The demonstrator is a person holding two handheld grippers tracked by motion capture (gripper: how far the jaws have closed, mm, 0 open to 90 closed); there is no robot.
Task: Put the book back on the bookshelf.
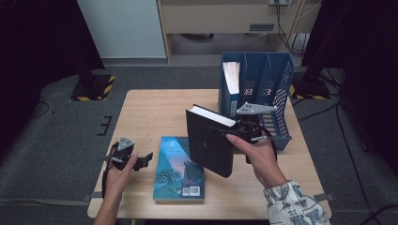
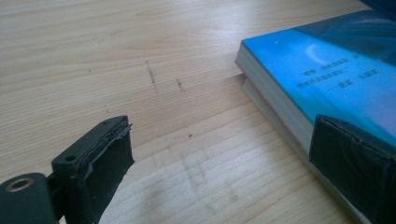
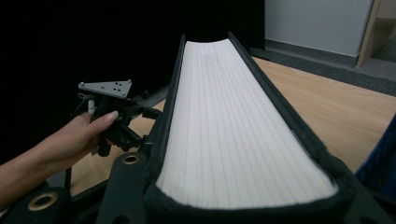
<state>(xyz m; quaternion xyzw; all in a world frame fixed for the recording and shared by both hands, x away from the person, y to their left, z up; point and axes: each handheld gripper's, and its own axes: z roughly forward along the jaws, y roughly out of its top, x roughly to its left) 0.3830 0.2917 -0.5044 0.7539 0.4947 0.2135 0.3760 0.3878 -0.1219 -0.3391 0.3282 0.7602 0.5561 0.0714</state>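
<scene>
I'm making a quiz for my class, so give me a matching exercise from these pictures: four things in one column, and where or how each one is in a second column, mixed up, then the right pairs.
Things:
1. black book
2. blue book
3. blue file rack
4. left claw

States:
A. open, beside a book, holding nothing
B. lying flat on the table, back cover with barcode up
C. lifted off the table, clamped in the right claw
D. standing at the table's far right, one binder in its left slot

Pairs: 1-C, 2-B, 3-D, 4-A
</scene>
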